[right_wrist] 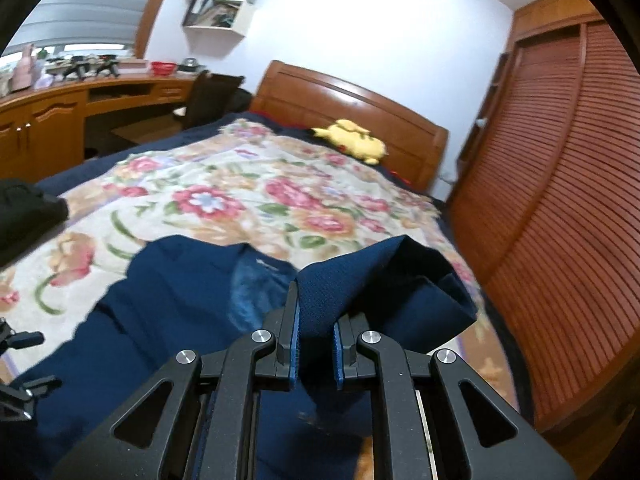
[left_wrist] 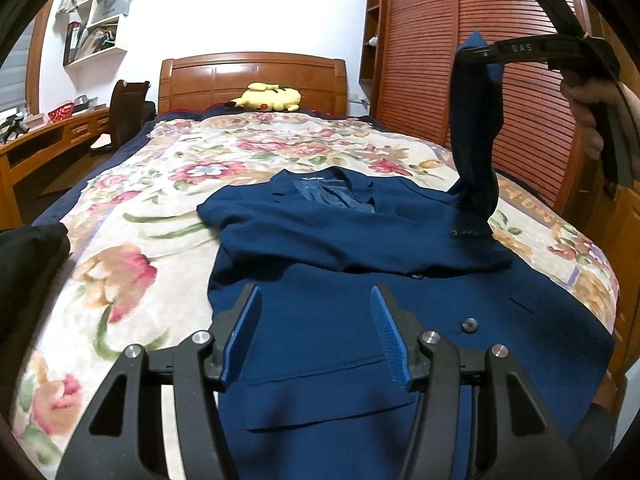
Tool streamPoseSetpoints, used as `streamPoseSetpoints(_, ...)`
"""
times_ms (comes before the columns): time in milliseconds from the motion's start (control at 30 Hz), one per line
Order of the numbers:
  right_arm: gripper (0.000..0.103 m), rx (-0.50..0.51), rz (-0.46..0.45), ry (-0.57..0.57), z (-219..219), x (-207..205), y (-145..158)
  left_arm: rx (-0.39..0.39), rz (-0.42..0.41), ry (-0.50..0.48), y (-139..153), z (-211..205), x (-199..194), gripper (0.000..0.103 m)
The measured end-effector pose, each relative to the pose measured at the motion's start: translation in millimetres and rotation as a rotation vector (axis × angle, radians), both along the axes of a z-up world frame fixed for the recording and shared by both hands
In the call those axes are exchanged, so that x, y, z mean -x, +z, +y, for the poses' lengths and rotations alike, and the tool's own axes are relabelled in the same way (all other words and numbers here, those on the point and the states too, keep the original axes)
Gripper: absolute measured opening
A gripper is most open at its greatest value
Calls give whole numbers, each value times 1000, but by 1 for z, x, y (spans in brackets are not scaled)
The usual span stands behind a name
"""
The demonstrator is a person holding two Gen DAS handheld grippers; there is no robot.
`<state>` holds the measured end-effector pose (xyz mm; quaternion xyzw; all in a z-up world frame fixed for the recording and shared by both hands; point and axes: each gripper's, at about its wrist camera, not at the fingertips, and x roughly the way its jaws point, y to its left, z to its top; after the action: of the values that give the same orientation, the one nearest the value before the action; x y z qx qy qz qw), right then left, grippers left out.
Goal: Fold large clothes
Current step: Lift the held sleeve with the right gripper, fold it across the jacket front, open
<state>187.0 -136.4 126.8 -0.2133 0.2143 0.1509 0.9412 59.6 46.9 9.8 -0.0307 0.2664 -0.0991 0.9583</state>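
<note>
A navy blue suit jacket [left_wrist: 340, 240] lies front-up on the floral bedspread [left_wrist: 160, 200], collar toward the headboard. Its left sleeve is folded across the chest. My left gripper [left_wrist: 316, 304] hovers open over the jacket's lower front, nothing between its blue pads. My right gripper [right_wrist: 316, 320] is shut on the cuff of the other sleeve [right_wrist: 384, 280]. In the left wrist view that right gripper [left_wrist: 476, 54] holds the sleeve [left_wrist: 474, 140] lifted high above the jacket's right shoulder, a hand [left_wrist: 588, 112] behind it.
A yellow plush toy [left_wrist: 270, 98] rests by the wooden headboard [left_wrist: 252, 76]. Louvred wardrobe doors [left_wrist: 500, 80] run along the bed's right side. A desk [right_wrist: 80, 108] and chair [right_wrist: 208, 96] stand to the left. A black garment [left_wrist: 28, 264] lies at the bed's left edge.
</note>
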Motion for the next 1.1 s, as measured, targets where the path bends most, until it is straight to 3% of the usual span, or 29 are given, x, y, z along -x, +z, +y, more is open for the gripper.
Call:
streamPoseSetpoints(300, 10, -50, 13, 122, 47, 15, -3, 5, 1, 23, 0, 11, -2, 56)
streamPoseSetpoints(667, 14, -50, 131, 151, 80, 23, -46, 11, 4, 49, -2, 21, -3, 56)
streamPoseSetpoints(733, 34, -55, 166, 149, 80, 21, -50, 10, 5, 50, -3, 21, -4, 56)
streamPoseSetpoints(833, 53, -65, 152, 150, 75, 25, -49, 4, 8, 50, -4, 20, -4, 56)
streamPoseSetpoints(1000, 58, -86, 142, 148, 60, 32, -49, -9, 15, 47, -6, 17, -6, 56)
streamPoseSetpoints(1100, 58, -84, 156, 114, 41, 31, -64, -20, 20, 47, -8, 15, -7, 56)
